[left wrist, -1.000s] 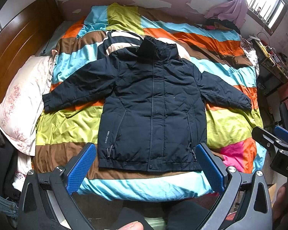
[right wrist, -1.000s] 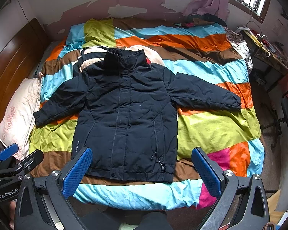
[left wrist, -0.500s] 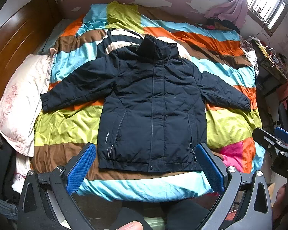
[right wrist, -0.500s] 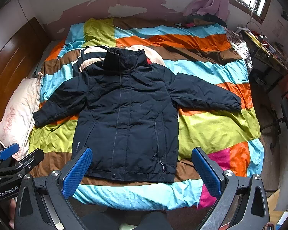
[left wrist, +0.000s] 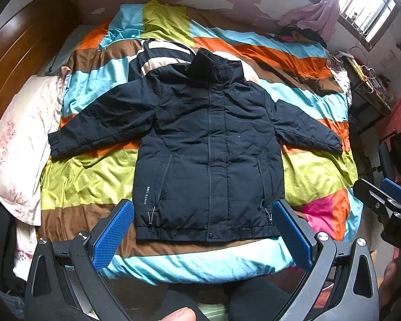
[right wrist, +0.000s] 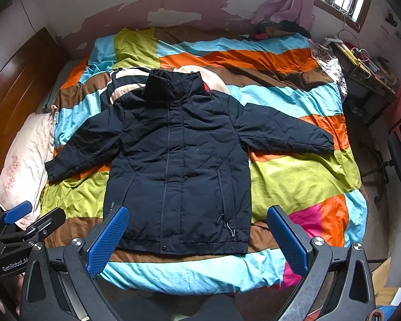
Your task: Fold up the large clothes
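Note:
A dark navy padded jacket (left wrist: 211, 149) lies flat, front up and zipped, on the bed, collar toward the wall, both sleeves spread outward; it also shows in the right wrist view (right wrist: 179, 165). My left gripper (left wrist: 203, 232) is open and empty, held above the near edge of the bed over the jacket's hem. My right gripper (right wrist: 197, 238) is open and empty, also above the hem. Each gripper appears at the edge of the other's view: the right gripper (left wrist: 385, 203) and the left gripper (right wrist: 26, 222).
The bed carries a striped multicoloured cover (left wrist: 315, 171). A pink floral pillow (left wrist: 18, 144) lies at the left by the wooden headboard (left wrist: 21, 50). A striped garment (right wrist: 125, 80) lies under the jacket's collar. A cluttered desk (right wrist: 361, 64) and chair (right wrist: 398, 157) stand at the right.
Both views have shifted only slightly. The jacket has not moved and both grippers stay open.

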The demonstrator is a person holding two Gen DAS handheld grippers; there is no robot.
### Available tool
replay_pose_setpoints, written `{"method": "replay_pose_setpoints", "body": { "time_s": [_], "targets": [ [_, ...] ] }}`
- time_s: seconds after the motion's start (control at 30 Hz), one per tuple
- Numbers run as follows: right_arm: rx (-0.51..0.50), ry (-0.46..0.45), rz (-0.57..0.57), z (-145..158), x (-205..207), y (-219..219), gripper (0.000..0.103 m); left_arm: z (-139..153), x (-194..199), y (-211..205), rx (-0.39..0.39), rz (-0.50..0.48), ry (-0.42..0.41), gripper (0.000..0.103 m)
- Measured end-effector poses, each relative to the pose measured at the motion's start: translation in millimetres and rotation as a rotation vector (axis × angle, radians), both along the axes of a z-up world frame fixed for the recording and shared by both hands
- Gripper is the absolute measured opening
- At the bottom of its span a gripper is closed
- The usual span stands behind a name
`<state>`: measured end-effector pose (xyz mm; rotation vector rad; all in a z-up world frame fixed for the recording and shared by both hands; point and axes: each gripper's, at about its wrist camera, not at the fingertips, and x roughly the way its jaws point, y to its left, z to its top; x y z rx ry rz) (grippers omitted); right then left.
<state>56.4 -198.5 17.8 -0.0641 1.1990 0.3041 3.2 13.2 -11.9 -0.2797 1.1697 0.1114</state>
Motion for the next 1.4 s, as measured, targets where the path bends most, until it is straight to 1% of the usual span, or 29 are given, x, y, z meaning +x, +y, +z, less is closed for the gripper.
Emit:
{"method": "replay_pose_setpoints", "body": {
  "time_s": [0.2,0.3,0.43,0.53,0.63,0.8,0.87,1.03,1.13,1.23,1.3,1.4],
  "targets": [
    [0.005,0.012,-0.024,0,-9,3,0.103,-6,5,11,-0.037,-0.037,0.014,0.101],
    [0.010,0.024,-0.043,-2,-13,-1,0.103,-16,9,7,-0.042,-0.058,0.043,0.101],
    [0.029,0.048,-0.068,-9,-13,-12,0.103,-26,18,3,-0.028,-0.072,0.082,0.101],
    [0.037,0.068,-0.065,-19,-6,-20,0.103,-28,27,-3,-0.014,-0.070,0.089,0.101],
    [0.060,0.083,-0.059,-29,4,-28,0.103,-29,41,-13,0.007,-0.047,0.097,0.101],
    [0.109,0.080,-0.030,-44,33,-55,0.103,-37,70,-34,0.029,-0.013,0.118,0.101],
    [0.098,0.082,-0.008,-55,46,-64,0.103,-45,83,-41,0.031,0.006,0.133,0.101],
    [-0.014,0.122,0.052,-105,84,-83,0.103,-71,116,-60,0.022,0.054,0.146,0.101],
    [0.007,0.147,0.074,-137,104,-95,0.103,-88,135,-69,0.046,0.051,0.137,0.101],
    [0.003,0.157,0.094,-164,120,-101,0.103,-107,149,-73,0.028,0.043,0.124,0.101],
    [-0.002,0.155,0.098,-177,128,-104,0.103,-128,164,-77,-0.004,0.004,0.140,0.101],
    [0.012,0.136,0.094,-199,140,-106,0.103,-157,178,-82,-0.011,-0.022,0.166,0.101]
  ]
}}
